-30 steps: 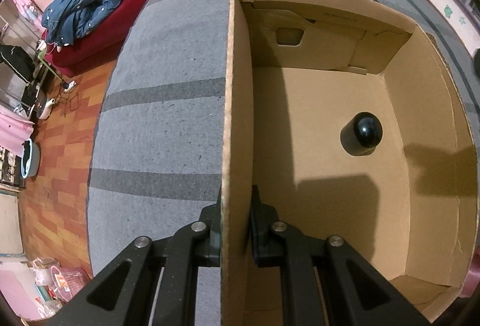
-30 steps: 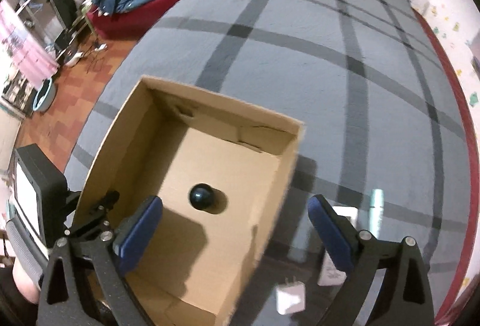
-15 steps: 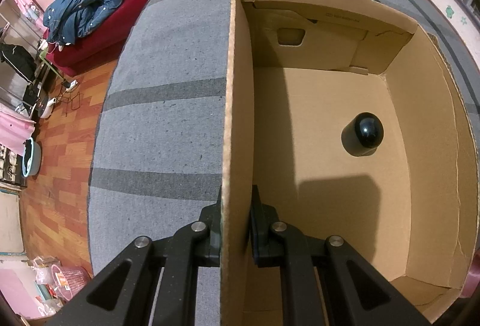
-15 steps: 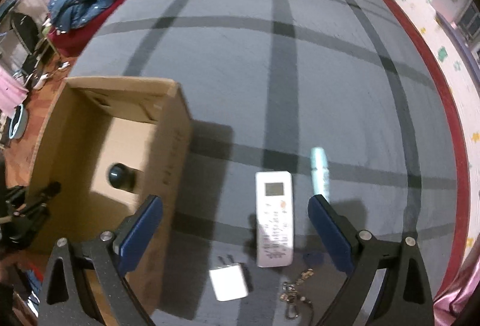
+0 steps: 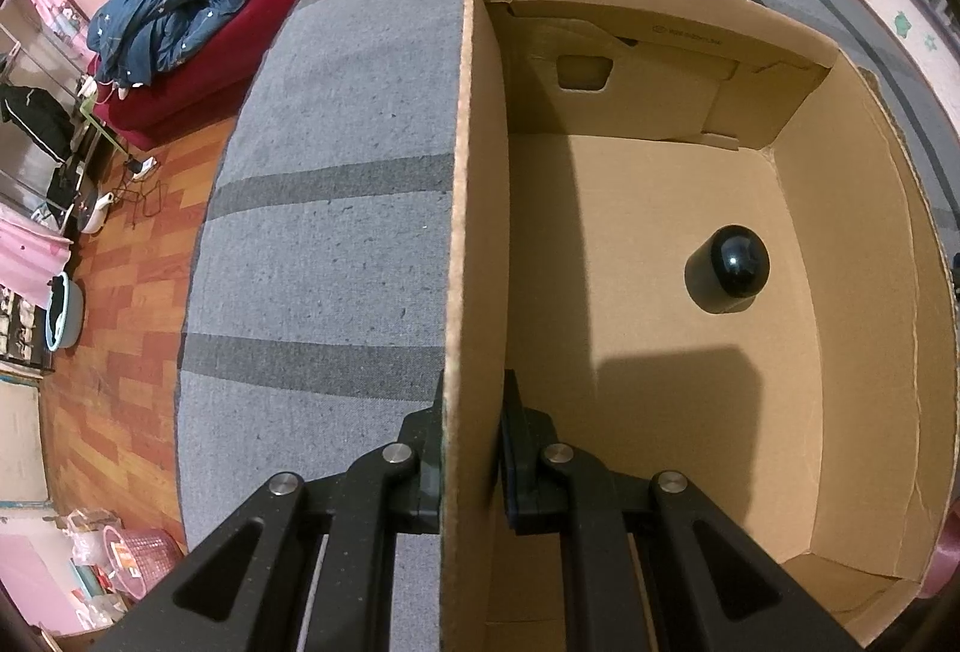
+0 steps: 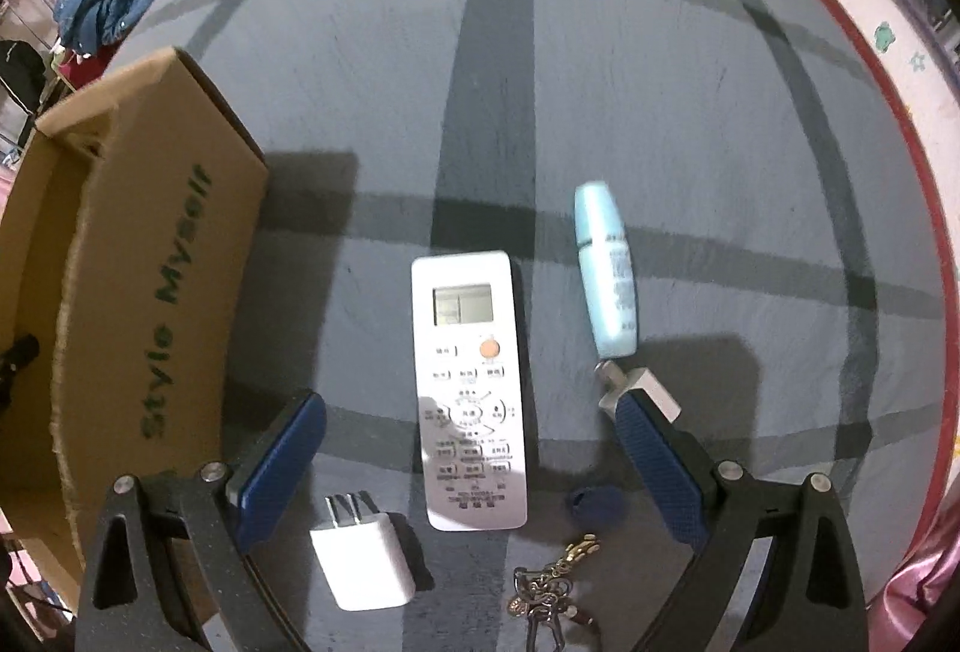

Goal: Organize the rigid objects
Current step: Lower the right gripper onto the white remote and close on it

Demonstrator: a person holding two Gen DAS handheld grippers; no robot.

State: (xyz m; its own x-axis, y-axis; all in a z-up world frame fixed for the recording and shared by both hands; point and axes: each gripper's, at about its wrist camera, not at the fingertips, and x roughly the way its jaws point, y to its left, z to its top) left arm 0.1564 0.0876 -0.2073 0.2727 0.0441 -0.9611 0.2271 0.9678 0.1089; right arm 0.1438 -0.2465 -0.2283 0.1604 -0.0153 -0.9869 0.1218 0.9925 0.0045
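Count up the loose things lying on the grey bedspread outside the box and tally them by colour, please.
White: 3 (remote control, plug adapter, small USB plug)
Light blue: 1 (tube)
Dark blue: 1 (small cap)
Metal: 1 (key bunch)
Total: 6

The right gripper has been swung from above the box to over the remote.
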